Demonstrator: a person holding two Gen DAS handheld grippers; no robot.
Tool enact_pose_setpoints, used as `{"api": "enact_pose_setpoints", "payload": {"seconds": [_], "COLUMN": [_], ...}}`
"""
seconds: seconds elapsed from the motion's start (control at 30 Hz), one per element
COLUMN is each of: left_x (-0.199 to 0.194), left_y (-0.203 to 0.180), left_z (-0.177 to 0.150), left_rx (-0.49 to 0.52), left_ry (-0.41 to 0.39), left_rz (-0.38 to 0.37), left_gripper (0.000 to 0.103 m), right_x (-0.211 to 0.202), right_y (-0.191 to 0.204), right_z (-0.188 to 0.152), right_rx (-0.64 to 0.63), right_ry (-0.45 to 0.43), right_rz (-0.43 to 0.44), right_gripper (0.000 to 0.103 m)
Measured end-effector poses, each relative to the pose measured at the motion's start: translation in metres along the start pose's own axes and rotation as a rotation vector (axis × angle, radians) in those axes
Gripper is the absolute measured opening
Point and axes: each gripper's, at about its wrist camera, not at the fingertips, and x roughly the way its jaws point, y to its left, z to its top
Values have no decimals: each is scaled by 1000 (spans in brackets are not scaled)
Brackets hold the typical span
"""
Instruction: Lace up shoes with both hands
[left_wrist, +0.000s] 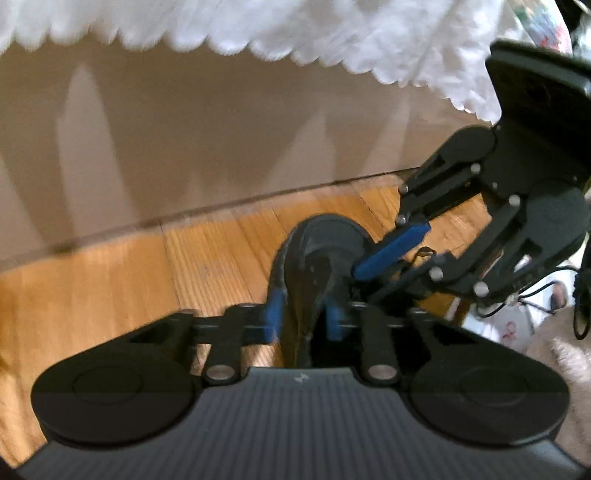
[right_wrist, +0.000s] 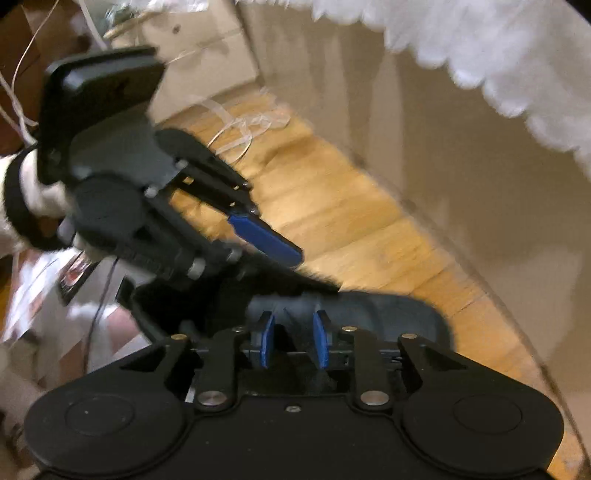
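Here, a black shoe (left_wrist: 317, 251) sits on a wooden floor (left_wrist: 110, 280) near a beige wall. The left gripper (left_wrist: 304, 317), its blue pads narrowly apart, straddles the shoe's upper. The right gripper (right_wrist: 293, 339) hovers over the shoe, slightly parted, gripping nothing visible.

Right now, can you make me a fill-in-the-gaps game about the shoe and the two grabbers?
1. The shoe between the jaws is the colour ____.
2. It sits on a floor made of ____.
3. The pads on both grippers are the colour ____.
4. Hanging above the floor is a frilly cloth coloured ____.

Missing words: black, wood, blue, white.
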Motion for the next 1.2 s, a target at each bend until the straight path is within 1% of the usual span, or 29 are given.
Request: {"api": "enact_pose_setpoints", "payload": {"seconds": [0.03, 0.07, 0.13, 0.17, 0.2, 0.23, 0.3, 0.37, 0.43, 0.47, 0.5, 0.57, 0.63, 0.7, 0.8, 0.87, 0.9, 0.93, 0.97, 1.0, 1.1, 1.13, 1.2], "left_x": [1, 1, 2, 2, 2, 2, 3, 0, -2, -2, -2, -2, -1, -1, -3, -4, -5, -6, -6, -6, -4, -4, -4], "left_y": [8, 15, 28, 32, 35, 38, 44, 42, 34, 31, 30, 30, 33, 35, 30, 23, 20, 16, 13, 11, 9, 10, 13], "left_z": [1, 1, -1, -2, -3, -5, -7, -9, -9, -10, -10, -10, -9, -5, 4, 9, 11, 12, 13, 12, 9, 8, 4], "left_rx": [-72, -131, -233, -267, -293, -317, -364, -368, -329, -313, -307, -324, -359, -391, -371, -334, -325, -313, -296, -275, -250, -259, -280], "left_ry": [1, 4, 9, 16, 19, 19, 18, 9, -3, -9, -12, -16, -8, 22, 67, 91, 97, 99, 97, 93, 71, 61, 41], "left_rz": [-27, -51, -94, -107, -117, -127, -145, -142, -120, -109, -101, -95, -93, -83, -55, -28, -20, -14, -7, 1, 2, -4, -19], "left_gripper": [18, 14, 13, 13, 13, 13, 13, 13, 13, 13, 13, 13, 13, 14, 14, 14, 15, 16, 16, 16, 16, 16, 16], "right_x": [7, 12, 15, 13, 11, 7, 2, -4, -10, -14, -20, -29, -33, -36, -45, -49, -51, -52, -53, -52, -43, -38, -28], "right_y": [0, 0, 5, 7, 8, 7, 1, -4, -9, -11, -13, -17, -18, -21, -36, -47, -51, -51, -48, -44, -33, -29, -24], "right_z": [2, 3, 5, 3, 1, -4, -12, -17, -16, -14, -12, -8, -8, -14, -36, -50, -56, -60, -61, -61, -62, -61, -59], "right_rx": [0, 6, 35, 49, 76, 122, 211, 256, 290, 312, 337, 390, 385, 363, 420, 465, 484, 481, 453, 429, 373, 348, 324], "right_ry": [32, 48, 43, 31, 11, -17, -75, -125, -165, -195, -231, -304, -323, -335, -400, -464, -468, -463, -445, -427, -369, -342, -294], "right_rz": [-8, -22, -49, -62, -77, -94, -108, -110, -138, -140, -133, -129, -124, -111, -95, -45, -20, -12, -20, -16, 18, 25, 30], "right_gripper": [30, 30, 30, 29, 22, 11, 4, 4, 4, 1, 1, 1, 1, 1, 6, 8, 10, 15, 18, 24, 35, 38, 39]}}
